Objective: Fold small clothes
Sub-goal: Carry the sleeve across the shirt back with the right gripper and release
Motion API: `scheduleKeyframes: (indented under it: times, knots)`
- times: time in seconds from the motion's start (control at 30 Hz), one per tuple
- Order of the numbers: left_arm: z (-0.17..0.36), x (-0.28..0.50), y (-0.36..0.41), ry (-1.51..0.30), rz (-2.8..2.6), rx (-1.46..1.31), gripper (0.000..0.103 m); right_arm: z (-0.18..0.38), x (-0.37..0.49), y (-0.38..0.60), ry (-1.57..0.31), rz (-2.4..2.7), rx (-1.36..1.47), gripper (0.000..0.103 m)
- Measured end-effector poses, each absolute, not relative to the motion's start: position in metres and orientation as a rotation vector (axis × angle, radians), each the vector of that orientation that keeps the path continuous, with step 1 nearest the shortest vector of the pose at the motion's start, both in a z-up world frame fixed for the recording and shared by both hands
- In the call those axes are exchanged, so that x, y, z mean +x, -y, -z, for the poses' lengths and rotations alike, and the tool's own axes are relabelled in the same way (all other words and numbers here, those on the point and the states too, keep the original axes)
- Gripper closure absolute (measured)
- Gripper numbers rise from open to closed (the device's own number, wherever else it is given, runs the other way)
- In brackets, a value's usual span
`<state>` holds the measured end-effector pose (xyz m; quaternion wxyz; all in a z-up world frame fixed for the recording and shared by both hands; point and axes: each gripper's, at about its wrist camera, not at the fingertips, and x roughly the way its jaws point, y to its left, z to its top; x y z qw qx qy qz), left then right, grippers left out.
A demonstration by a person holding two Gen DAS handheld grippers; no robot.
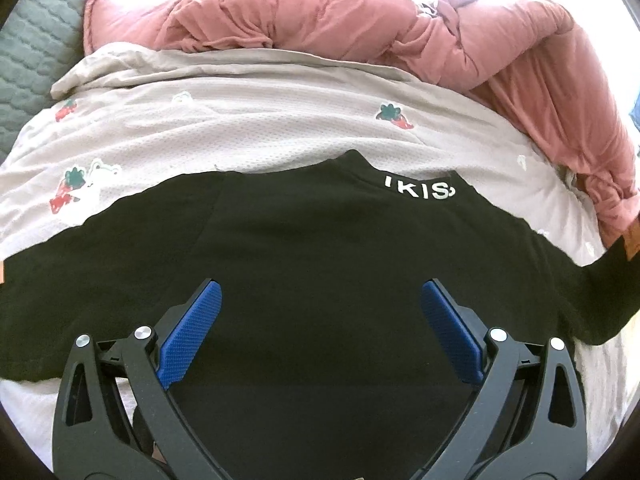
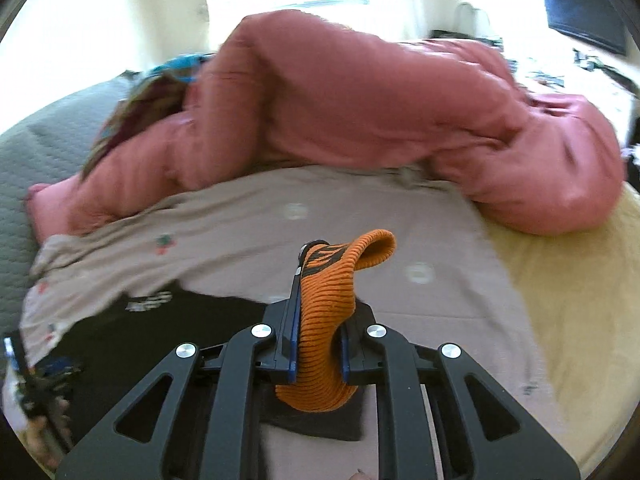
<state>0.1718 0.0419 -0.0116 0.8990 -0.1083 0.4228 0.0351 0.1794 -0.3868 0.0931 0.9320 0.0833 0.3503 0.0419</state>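
A black top [image 1: 320,232] with white lettering [image 1: 420,191] at its neck lies spread on a beige strawberry-print sheet [image 1: 240,120]. My left gripper [image 1: 320,286] hovers over the top's middle, its blue pads wide open with nothing between them. In the right wrist view my right gripper [image 2: 320,268] is shut on an orange ribbed cuff [image 2: 332,320] with black markings, lifted off the sheet; the cuff's end flops over the fingertips. Dark fabric hangs under the cuff. The black top [image 2: 160,320] shows blurred at lower left.
A bulky pink quilted cover [image 1: 360,24] is heaped along the far side of the sheet. Grey-green quilted bedding [image 1: 36,40] lies at the left, and a yellow blanket [image 2: 580,300] at the right. A dark screen [image 2: 580,12] stands in the far right corner.
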Motion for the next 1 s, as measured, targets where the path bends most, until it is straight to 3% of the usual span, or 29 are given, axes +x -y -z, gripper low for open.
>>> scheduleKeyframes:
  times: [0.83,0.93,1.0]
  knots:
    - [0.016,0.157,-0.083,-0.871,-0.04,-0.369,0.009,-0.05,0.212,0.177,-0.885,-0.531,0.205,0.09]
    - [0.017,0.157,-0.084,-0.873,-0.023,-0.387,0.009,-0.046,0.214,0.165,-0.889,-0.55,0.205,0.086]
    - [0.019,0.157,-0.085,-0.875,-0.007,-0.406,0.01,-0.044,0.214,0.162,-0.892,-0.569,0.209,0.078]
